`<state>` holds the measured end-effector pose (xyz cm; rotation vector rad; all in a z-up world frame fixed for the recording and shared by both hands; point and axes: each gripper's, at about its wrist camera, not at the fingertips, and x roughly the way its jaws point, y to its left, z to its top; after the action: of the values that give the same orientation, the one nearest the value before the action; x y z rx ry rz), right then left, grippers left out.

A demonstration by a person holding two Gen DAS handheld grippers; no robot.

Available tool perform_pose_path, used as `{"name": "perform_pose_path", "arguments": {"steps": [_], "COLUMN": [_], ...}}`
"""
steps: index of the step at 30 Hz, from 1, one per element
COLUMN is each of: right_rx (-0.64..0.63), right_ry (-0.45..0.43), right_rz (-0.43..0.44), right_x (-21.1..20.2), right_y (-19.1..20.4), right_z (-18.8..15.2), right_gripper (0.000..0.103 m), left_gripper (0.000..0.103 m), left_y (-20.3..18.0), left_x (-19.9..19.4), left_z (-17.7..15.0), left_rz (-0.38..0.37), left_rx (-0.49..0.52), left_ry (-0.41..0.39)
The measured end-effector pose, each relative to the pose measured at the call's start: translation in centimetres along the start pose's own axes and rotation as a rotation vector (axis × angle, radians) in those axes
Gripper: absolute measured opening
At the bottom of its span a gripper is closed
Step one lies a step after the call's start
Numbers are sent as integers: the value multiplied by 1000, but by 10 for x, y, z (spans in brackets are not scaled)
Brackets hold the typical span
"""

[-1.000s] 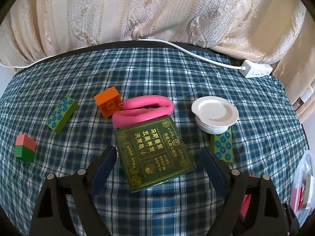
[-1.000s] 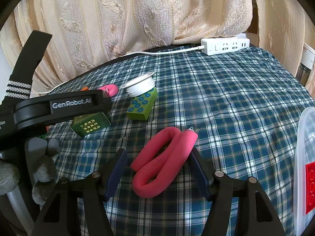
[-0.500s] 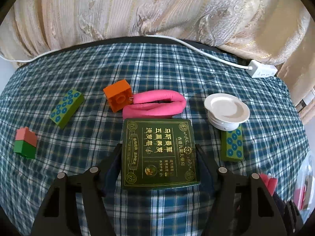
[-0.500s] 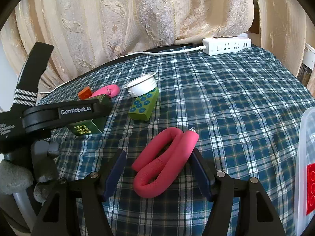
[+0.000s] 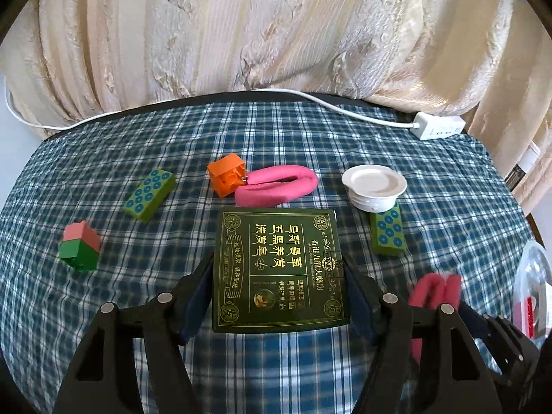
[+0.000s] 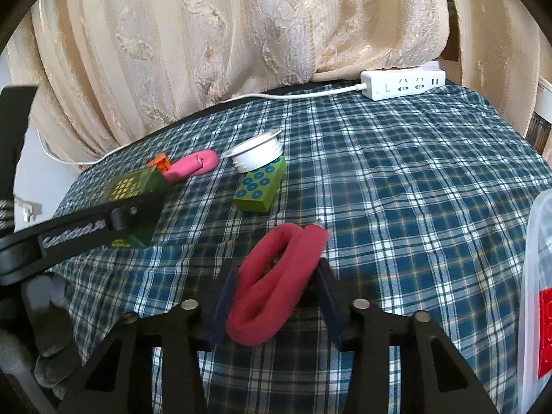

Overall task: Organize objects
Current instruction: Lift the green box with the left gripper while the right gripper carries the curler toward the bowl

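Observation:
My left gripper (image 5: pixel 277 286) is shut on a dark green box (image 5: pixel 278 269) with gold lettering and holds it off the plaid cloth; it also shows in the right wrist view (image 6: pixel 132 203). My right gripper (image 6: pixel 276 296) is shut on a folded red foam loop (image 6: pixel 276 276), lifted slightly; the loop shows blurred in the left wrist view (image 5: pixel 436 289). On the cloth lie a pink foam loop (image 5: pixel 277 186), an orange block (image 5: pixel 227 174), two green dotted bricks (image 5: pixel 150 195) (image 5: pixel 388 231), a pink-and-green block (image 5: pixel 80 245) and a white lid (image 5: pixel 374 186).
A clear plastic bin (image 6: pixel 538 296) with a red brick inside stands at the right edge. A white power strip (image 6: pixel 402 84) and its cable lie at the back by the cream curtain (image 5: pixel 276 27). The table edge curves round the back.
My left gripper closed on the green box, squared it and lifted it. My right gripper closed on the red foam loop and raised it a little.

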<state>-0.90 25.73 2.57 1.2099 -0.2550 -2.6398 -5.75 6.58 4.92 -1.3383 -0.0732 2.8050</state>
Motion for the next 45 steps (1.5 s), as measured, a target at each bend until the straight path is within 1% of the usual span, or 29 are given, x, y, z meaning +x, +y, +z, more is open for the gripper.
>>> {"name": "perform_pose_path", "arguments": {"steps": [6,12,17,25,33,35,37,39,40,42,45], "right_rx": [11,25,94,168,237,240,261,278,279,252,203], "right_ry": [-16,-30,-42,-110,-203,-202,-180,-145,-122,-79,-54], "right_rz": [12,16,47,32,-4,-6,10,34,47,63,65], "right_x": [-3,-9,-24,-61,-105,-109,-105,-96,-90,-77,-67], "right_y": [-2,-5,-15,-38,-69,-73,-74,-71,-66,-52,-33], "right_z": [0,-2,-6,-4,-10,-11,-14,-19,-22,-24,-22], "right_gripper": [30,27,19,18,18,18,22,48,52,53,53], "left_gripper": [70,70,70,70,70,70,70,70,70,70,70], "left_y": [3,5,2,-10,-27,-31,-32,-32,-31,-27,-15], "left_x": [-12,-23,-29,-35,-40,-40,-39,-40,-42,-44,-49], "left_z": [-5,-11,-14,-16,-17,-18,-17,-18,-19,-19,-19], "left_rz": [-13,-35,-54,-81,-104,-112,-118,-123,-124,-126,-125], "left_rx": [-5,-3,13,46,83,87,88,89,87,81,62], "left_ry": [-16,-33,-39,-46,-52,-49,-47,-49,-51,-56,-68]}}
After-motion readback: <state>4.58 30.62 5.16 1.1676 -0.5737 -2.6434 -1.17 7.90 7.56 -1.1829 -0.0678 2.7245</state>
